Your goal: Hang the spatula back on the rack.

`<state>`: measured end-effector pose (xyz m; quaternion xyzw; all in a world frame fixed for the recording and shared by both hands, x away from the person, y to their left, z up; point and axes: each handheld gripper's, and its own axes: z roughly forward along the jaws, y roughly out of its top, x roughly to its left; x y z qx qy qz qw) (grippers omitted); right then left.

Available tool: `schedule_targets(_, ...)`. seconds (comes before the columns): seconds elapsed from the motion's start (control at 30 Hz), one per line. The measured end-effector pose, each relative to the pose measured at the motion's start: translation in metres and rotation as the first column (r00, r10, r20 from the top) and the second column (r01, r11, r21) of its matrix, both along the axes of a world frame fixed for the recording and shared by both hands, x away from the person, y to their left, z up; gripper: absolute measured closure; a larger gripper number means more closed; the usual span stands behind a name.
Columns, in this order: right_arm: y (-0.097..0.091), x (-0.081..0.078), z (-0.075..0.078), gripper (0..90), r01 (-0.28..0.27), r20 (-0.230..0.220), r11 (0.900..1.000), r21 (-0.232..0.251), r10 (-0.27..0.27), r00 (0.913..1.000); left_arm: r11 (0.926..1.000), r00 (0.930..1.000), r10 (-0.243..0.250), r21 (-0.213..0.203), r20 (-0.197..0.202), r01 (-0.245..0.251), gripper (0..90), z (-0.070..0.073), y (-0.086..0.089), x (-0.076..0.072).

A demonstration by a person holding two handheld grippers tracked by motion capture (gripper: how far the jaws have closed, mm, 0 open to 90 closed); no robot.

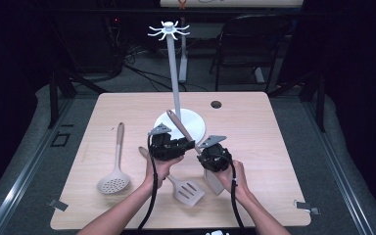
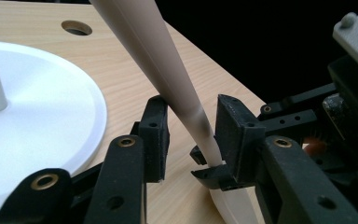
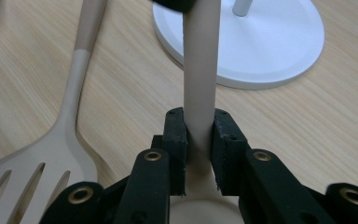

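Note:
A beige utensil with a long tapered handle slants up and left over the white stand's base. My right gripper is shut on that handle just above the pale head; both pads press on it in the right gripper view. My left gripper comes in from the left, a little higher on the handle. In the left gripper view its jaws straddle the handle. The handle lies close to the right-hand pad and a gap shows at the left-hand pad.
The stand's pole rises to a ring of hooks. A skimmer spoon lies at the left, a slotted spatula near the front edge, also beside my right jaws. A cable hole is behind the base.

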<state>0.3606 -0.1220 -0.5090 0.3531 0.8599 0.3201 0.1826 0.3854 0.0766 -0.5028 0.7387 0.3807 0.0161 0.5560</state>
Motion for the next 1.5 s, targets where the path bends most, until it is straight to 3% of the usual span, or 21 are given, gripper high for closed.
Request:
schedule_targets(0.13,-0.001,0.000,0.002,77.8,0.006,0.005,0.9998,0.021,-0.006,1.0000,0.9993,0.9999,0.015,-0.034,0.004,-0.015,69.9,-0.002,-0.003,-0.001)
schedule_targets(0.37,-0.004,0.000,0.006,77.2,0.017,0.031,0.9983,0.056,-0.019,0.9993,0.9946,1.0000,-0.006,-0.104,-0.004,0.006,74.2,0.003,-0.002,0.002)
schedule_targets(0.67,-0.008,-0.001,0.013,66.6,0.002,0.051,0.9961,0.089,-0.007,0.9987,0.9914,0.9981,-0.060,-0.118,-0.014,0.058,77.9,0.018,-0.005,0.009)
schedule_targets(0.87,-0.013,-0.003,0.018,54.7,-0.009,0.054,0.9951,0.098,0.003,0.9985,0.9944,0.9952,-0.089,-0.053,0.040,0.091,78.5,0.038,-0.005,0.013)
schedule_targets(0.93,-0.013,-0.003,0.017,53.1,-0.008,0.058,0.9946,0.104,0.002,0.9983,0.9941,0.9946,-0.094,-0.051,0.045,0.096,78.5,0.041,-0.004,0.015)
schedule_targets(1.23,-0.024,-0.002,0.017,39.7,0.006,0.052,0.9948,0.101,-0.011,0.9986,0.9911,0.9856,-0.121,0.069,0.118,0.114,78.4,0.064,0.004,0.026)
schedule_targets(1.5,-0.036,0.005,0.011,22.6,0.040,-0.006,0.9959,0.081,-0.039,0.9992,0.9855,0.9766,-0.131,0.130,0.170,0.110,78.3,0.080,0.010,0.038)
